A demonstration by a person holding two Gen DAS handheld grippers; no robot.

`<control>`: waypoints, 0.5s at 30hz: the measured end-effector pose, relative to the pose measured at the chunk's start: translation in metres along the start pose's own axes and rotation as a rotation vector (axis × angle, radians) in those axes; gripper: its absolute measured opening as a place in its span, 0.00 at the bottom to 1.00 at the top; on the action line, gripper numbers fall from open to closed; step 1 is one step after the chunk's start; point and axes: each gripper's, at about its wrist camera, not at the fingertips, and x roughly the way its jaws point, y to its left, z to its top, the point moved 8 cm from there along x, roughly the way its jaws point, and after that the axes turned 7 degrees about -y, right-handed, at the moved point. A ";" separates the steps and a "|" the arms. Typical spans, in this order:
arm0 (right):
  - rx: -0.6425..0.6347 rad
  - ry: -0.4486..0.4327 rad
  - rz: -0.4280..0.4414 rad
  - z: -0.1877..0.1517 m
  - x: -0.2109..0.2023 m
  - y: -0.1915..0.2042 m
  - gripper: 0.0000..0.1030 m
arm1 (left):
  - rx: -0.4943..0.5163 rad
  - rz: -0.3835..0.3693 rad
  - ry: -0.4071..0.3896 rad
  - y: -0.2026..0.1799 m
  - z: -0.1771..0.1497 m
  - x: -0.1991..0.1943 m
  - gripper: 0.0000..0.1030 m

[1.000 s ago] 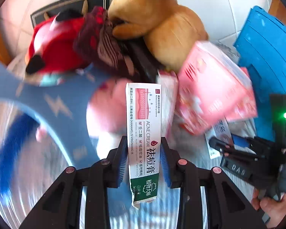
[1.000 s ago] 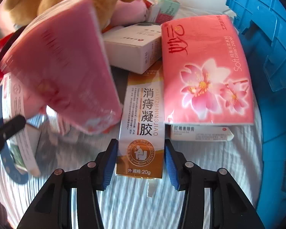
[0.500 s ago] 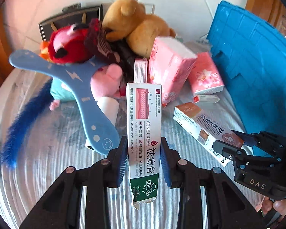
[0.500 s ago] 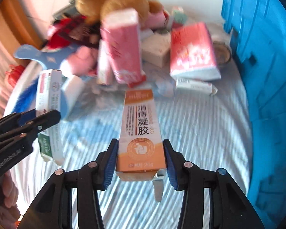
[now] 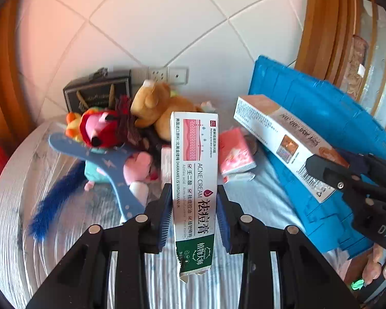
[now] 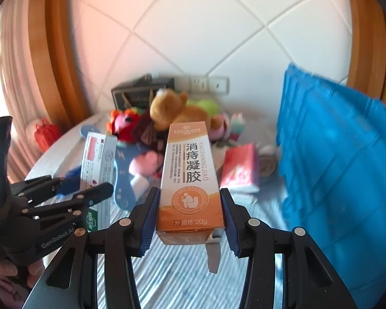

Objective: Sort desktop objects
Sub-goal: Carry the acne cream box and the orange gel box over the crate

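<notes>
- The left tongs [image 5: 194, 213] clenched the acne cream box [image 5: 194, 180]; the right tongs [image 6: 190, 215] clenched the orange gel box [image 6: 189, 180], both lifted above the surface [image 6: 172, 278].
- Best carried level toward the blue bin [image 6: 342, 170], clear of each other.
- The plush toys [image 5: 131, 131] lay beyond.

left gripper [image 5: 194, 215]: raised with acne cream box [image 5: 194, 180], well above table [image 5: 25, 206] | right gripper [image 6: 190, 217]: raised with orange gel box [image 6: 189, 180] | toy pile [image 5: 131, 131]: now farther, near table's far edge
</notes>
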 end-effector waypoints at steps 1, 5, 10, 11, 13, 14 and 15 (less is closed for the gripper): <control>-0.003 -0.025 -0.009 0.007 -0.009 -0.003 0.44 | 0.007 -0.004 -0.016 -0.005 0.005 -0.004 0.31; -0.003 -0.127 -0.054 0.034 -0.054 -0.018 0.44 | 0.038 -0.036 -0.087 -0.037 0.031 -0.021 0.30; 0.006 -0.242 -0.124 0.057 -0.104 -0.044 0.44 | 0.080 -0.105 -0.163 -0.089 0.061 -0.038 0.31; 0.015 -0.262 -0.139 0.061 -0.115 -0.054 0.44 | 0.089 -0.119 -0.180 -0.100 0.067 -0.042 0.31; 0.030 -0.291 -0.171 0.065 -0.132 -0.071 0.44 | 0.104 -0.144 -0.202 -0.123 0.077 -0.048 0.31; 0.038 -0.304 -0.193 0.066 -0.140 -0.082 0.44 | 0.110 -0.159 -0.211 -0.135 0.082 -0.050 0.31; 0.045 -0.315 -0.211 0.066 -0.148 -0.090 0.44 | 0.114 -0.172 -0.216 -0.146 0.086 -0.052 0.31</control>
